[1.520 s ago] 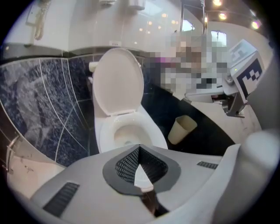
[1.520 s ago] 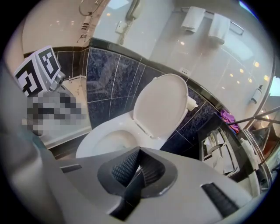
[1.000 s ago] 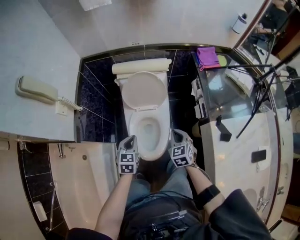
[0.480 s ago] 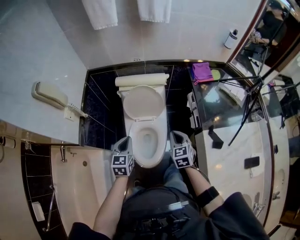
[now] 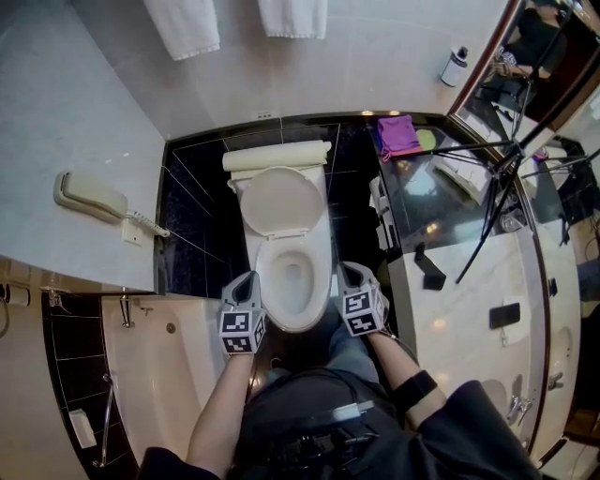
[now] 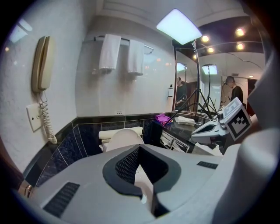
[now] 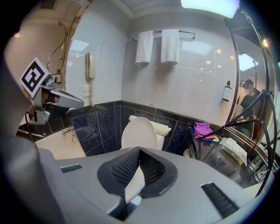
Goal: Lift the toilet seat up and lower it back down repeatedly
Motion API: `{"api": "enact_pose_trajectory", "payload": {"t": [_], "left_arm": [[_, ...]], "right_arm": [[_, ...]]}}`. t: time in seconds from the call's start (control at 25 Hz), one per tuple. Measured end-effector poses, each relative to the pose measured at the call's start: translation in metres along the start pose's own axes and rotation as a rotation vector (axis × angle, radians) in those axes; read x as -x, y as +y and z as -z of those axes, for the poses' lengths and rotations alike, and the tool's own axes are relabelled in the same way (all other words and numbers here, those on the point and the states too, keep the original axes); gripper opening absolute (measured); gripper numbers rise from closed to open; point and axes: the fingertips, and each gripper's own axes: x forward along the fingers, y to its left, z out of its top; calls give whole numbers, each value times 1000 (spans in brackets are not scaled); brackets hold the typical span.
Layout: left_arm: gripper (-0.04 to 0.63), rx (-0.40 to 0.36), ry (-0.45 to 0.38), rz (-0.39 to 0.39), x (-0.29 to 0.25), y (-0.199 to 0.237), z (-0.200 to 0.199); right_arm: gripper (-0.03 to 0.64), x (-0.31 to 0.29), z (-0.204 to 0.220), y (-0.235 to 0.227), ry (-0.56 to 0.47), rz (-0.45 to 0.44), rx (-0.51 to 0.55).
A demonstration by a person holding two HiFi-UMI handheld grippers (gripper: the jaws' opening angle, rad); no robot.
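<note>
The white toilet (image 5: 286, 272) stands against the black tiled wall. Its seat and lid (image 5: 278, 201) are raised, leaning on the tank (image 5: 275, 156), and the bowl is open. The raised lid (image 6: 124, 138) shows beyond the left jaws, and in the right gripper view the lid (image 7: 139, 131) stands upright. My left gripper (image 5: 249, 278) hovers beside the bowl's front left, apart from it, jaws shut on nothing. My right gripper (image 5: 346, 271) hangs by the front right, also shut and empty. Each gripper sees the other: the right gripper (image 6: 217, 130) and the left gripper (image 7: 59, 98).
A bathtub (image 5: 173, 370) lies to the left, and a wall phone (image 5: 90, 196) hangs above it. The dark vanity counter (image 5: 398, 234) with a purple cloth (image 5: 399, 132) crowds the toilet's right side. Two towels (image 5: 184, 24) hang on the far wall. A tripod (image 5: 497, 178) stands over the counter.
Both grippers have risen a little beside the bowl's front. The head view has tipped up and now takes in the towels. The seat and lid have stayed raised.
</note>
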Motion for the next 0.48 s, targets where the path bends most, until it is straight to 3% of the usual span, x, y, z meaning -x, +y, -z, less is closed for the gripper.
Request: {"api": "enact_pose_trajectory", "payload": {"t": [0.36,0.48], "left_arm": [[-2,8,-5,6,-17,-4,1],[-2,-16,-9,16,-27,-8,8]], "right_arm": [[26,-10,6,-19,25,10,-70],[94,-21,30,-25,68,-6,-121]]}}
